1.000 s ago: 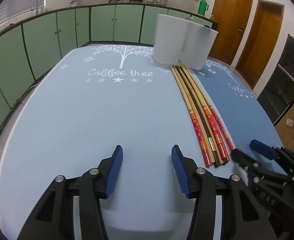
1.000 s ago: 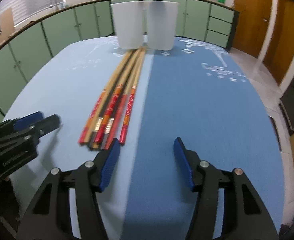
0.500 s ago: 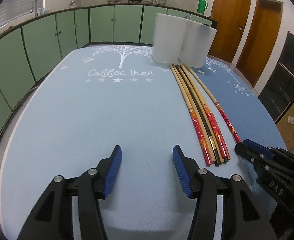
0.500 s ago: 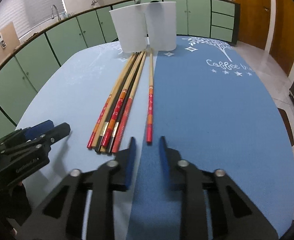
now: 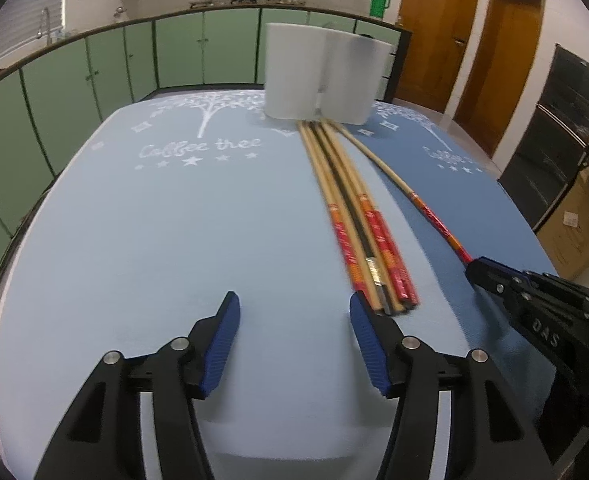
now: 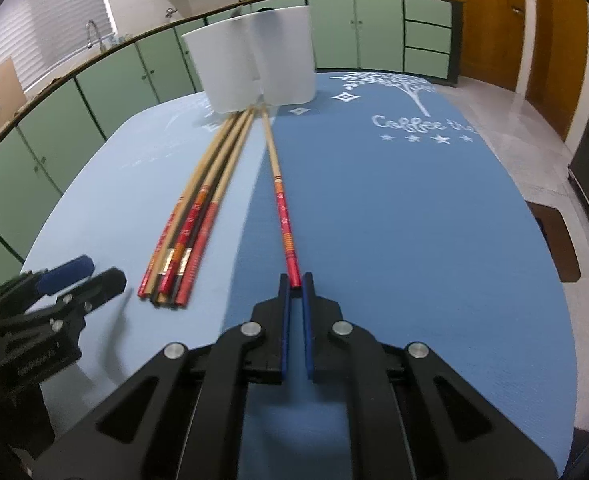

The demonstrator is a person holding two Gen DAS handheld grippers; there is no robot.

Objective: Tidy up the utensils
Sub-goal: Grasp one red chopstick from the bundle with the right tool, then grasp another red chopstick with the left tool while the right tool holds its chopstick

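Chopstick [image 6: 284, 216] end sits clamped between right gripper [image 6: 295, 280] fingers [image 6: 283, 292].

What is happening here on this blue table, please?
A person holds a gripper in each hand and is sorting chopsticks. The right gripper has closed on the red end of a single chopstick, which now lies apart from the bundle of chopsticks. The left gripper is open over the table mat, beside the bundle's near end, holding nothing. Two white containers stand at the chopsticks' far tips.
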